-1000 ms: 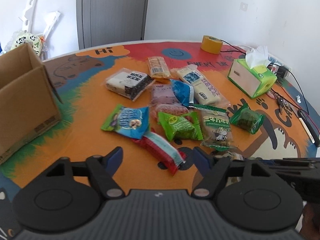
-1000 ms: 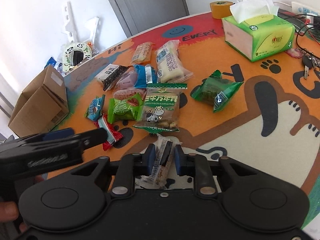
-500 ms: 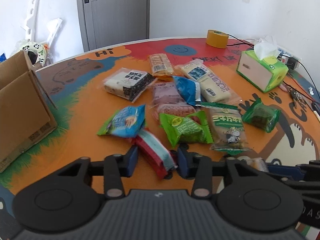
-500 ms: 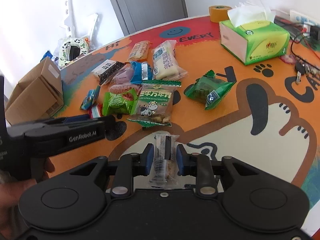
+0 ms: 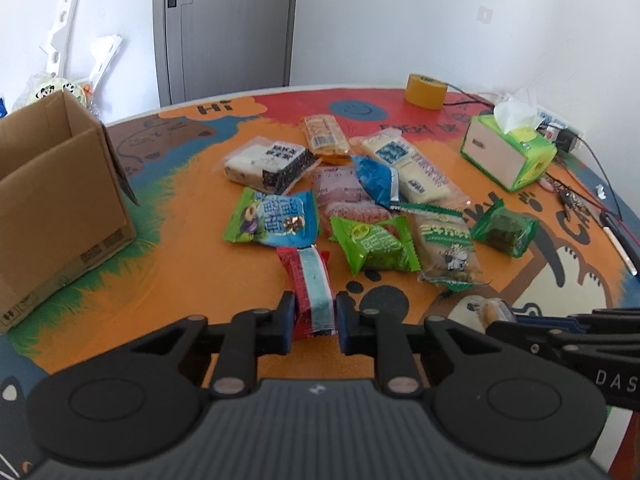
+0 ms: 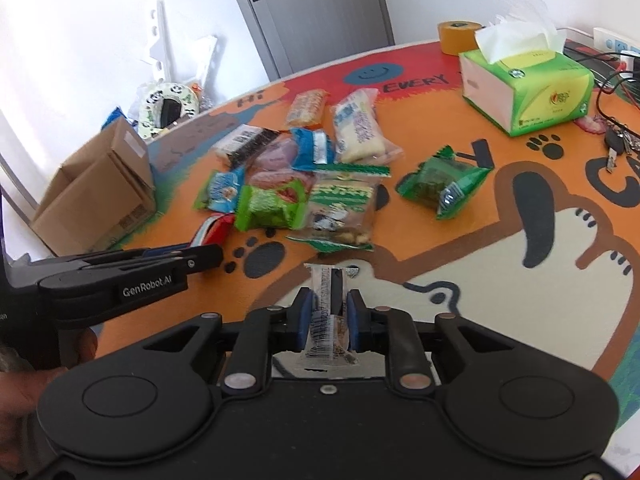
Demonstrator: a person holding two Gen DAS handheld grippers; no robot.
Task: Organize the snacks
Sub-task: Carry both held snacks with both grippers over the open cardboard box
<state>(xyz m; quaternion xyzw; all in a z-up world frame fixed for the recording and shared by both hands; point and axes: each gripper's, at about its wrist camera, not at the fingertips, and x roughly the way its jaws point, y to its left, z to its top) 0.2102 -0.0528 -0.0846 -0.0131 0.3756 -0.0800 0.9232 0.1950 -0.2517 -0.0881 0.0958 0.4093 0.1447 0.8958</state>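
Observation:
My left gripper (image 5: 314,320) is shut on a red, white and blue snack bar (image 5: 310,280), held above the colourful table mat (image 5: 192,280). My right gripper (image 6: 327,316) is shut on a clear-wrapped snack bar (image 6: 328,300) and holds it upright above the mat. A pile of snack packets (image 5: 360,200) lies mid-table; it also shows in the right wrist view (image 6: 304,184). An open cardboard box (image 5: 52,200) stands at the left; the right wrist view shows it too (image 6: 100,196). My left gripper appears in the right wrist view (image 6: 200,256).
A green tissue box (image 5: 508,152) and a roll of yellow tape (image 5: 426,90) stand at the far right. A lone green packet (image 6: 444,180) lies right of the pile. Keys and cables (image 6: 616,140) lie at the right edge. A grey door (image 5: 228,28) is behind.
My left gripper closed on the red, white and blue bar and lifted it clear of the pile. My right gripper raised its clear-wrapped bar slightly.

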